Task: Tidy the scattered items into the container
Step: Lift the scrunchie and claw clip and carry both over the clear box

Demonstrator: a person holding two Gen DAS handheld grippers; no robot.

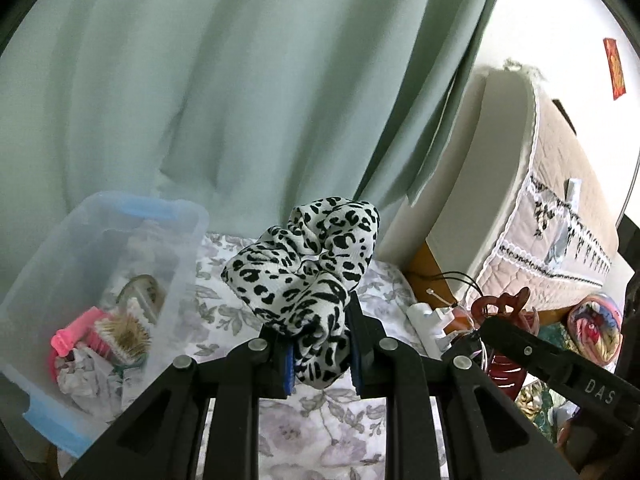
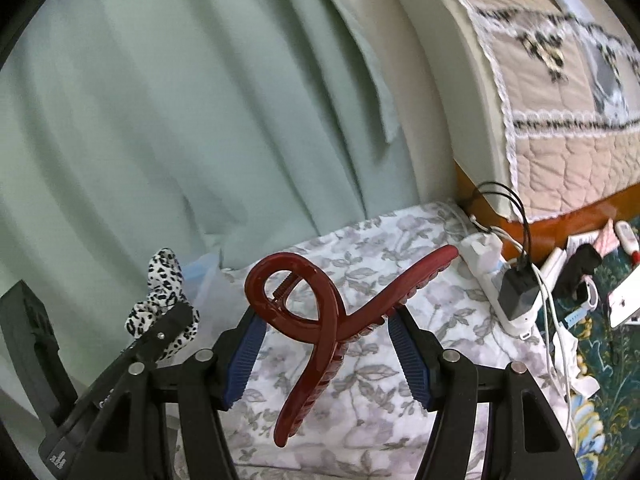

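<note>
My left gripper (image 1: 316, 320) is shut on a black-and-white leopard-print scrunchie (image 1: 304, 264), held up above the floral bedspread (image 1: 320, 432). The clear plastic container (image 1: 176, 248) with blue handles stands to its left, with a pink brush (image 1: 80, 332) and other small items inside. My right gripper (image 2: 324, 340) is shut on a dark red hair claw clip (image 2: 320, 320), which lies across its blue pads (image 2: 244, 356) in the air. The left wrist view shows the claw clip (image 1: 500, 308) at the right. In the right wrist view the scrunchie (image 2: 160, 280) and the container's corner (image 2: 208, 276) sit at the left.
A pale green curtain (image 1: 200, 80) hangs close behind the bed. At the right stands a headboard with a quilted cover (image 2: 560, 140). Below it lie a white power strip with a charger (image 2: 516, 288), cables and a phone (image 2: 624, 304). A ball of yarn (image 1: 596, 324) lies at the far right.
</note>
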